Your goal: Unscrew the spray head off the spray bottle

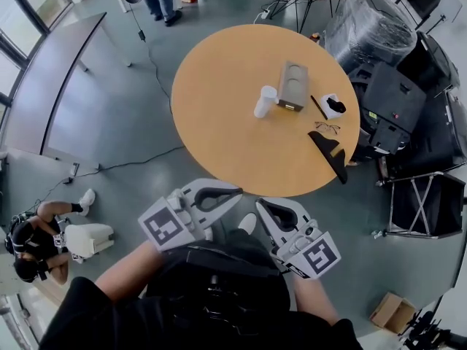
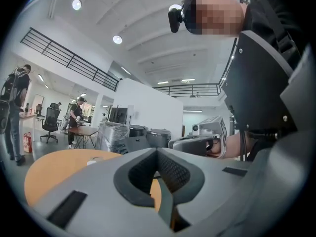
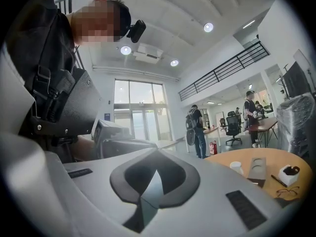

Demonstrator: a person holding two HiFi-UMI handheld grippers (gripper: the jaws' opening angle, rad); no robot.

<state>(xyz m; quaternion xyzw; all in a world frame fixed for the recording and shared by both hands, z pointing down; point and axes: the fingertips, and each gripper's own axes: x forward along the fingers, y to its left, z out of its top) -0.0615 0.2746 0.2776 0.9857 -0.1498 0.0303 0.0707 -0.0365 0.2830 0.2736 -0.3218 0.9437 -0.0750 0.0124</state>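
A white bottle (image 1: 265, 101) stands upright near the middle of the round wooden table (image 1: 219, 137); it is too small to make out its top. It also shows far off in the right gripper view, the white bottle (image 3: 236, 167). My left gripper (image 1: 237, 192) and right gripper (image 1: 261, 205) are held side by side close to the person's body, short of the table's near edge. The jaws of both are shut with nothing between them. The left gripper (image 2: 158, 150) and right gripper (image 3: 157, 152) point level, each towards the other.
Beside the bottle lies a cardboard cup tray (image 1: 293, 84). Right of it are a pen (image 1: 319, 107), a small white holder (image 1: 334, 106), glasses (image 1: 327, 127) and a black object (image 1: 332, 153). Wrapped equipment (image 1: 372, 28) stands beyond the table's right side. A person (image 1: 44, 239) crouches at lower left.
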